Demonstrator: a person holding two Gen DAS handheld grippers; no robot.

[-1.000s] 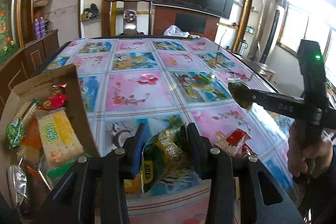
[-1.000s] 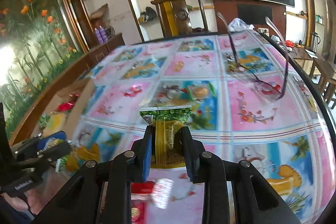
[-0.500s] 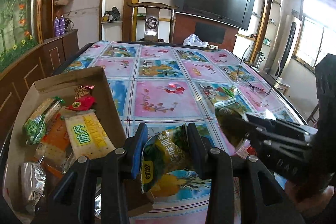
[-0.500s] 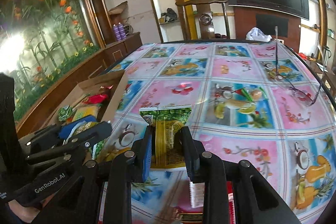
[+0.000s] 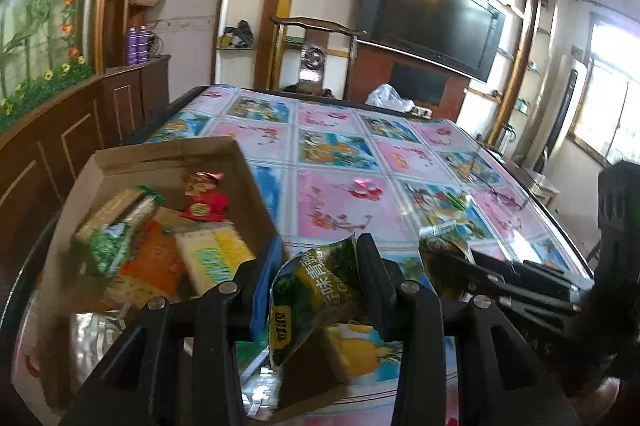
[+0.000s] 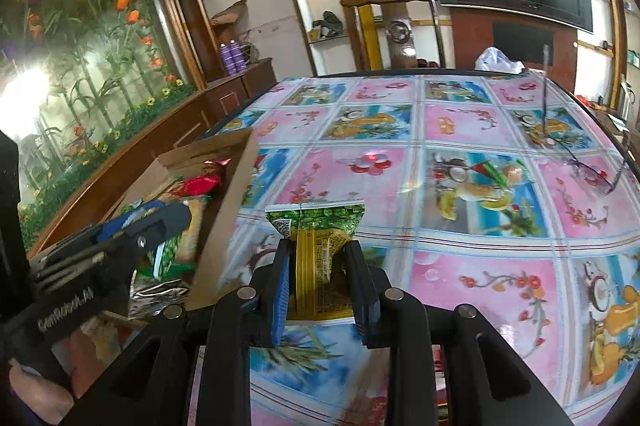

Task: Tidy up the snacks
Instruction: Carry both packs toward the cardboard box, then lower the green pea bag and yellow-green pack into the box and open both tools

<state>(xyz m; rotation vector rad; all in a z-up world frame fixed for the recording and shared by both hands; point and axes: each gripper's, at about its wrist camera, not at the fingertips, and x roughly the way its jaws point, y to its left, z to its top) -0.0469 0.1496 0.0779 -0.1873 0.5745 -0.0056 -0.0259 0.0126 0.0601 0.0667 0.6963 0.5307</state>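
My left gripper [image 5: 316, 274] is shut on a green and yellow snack packet [image 5: 316, 294], held just right of the cardboard box's near right wall [image 5: 256, 194]. The box holds several snack packs, among them a red one [image 5: 206, 204] and a yellow cracker pack [image 5: 212, 258]. My right gripper [image 6: 318, 278] is shut on another green and yellow snack packet [image 6: 318, 246], held above the table to the right of the box [image 6: 228, 202]. The right gripper also shows in the left wrist view [image 5: 448, 266], and the left gripper in the right wrist view [image 6: 160, 222] over the box.
The table [image 6: 480, 266] has a pink and blue picture cloth. A pair of glasses [image 6: 576, 154] lies at its far right. A wooden chair [image 5: 316, 38] and a white plastic bag [image 5: 390, 98] stand at the far edge. A wooden sideboard [image 5: 80, 122] runs along the left.
Both grippers have swung left toward the box, each still holding its packet. The left gripper has come to the box's right wall, and the right gripper has closed in beside it.
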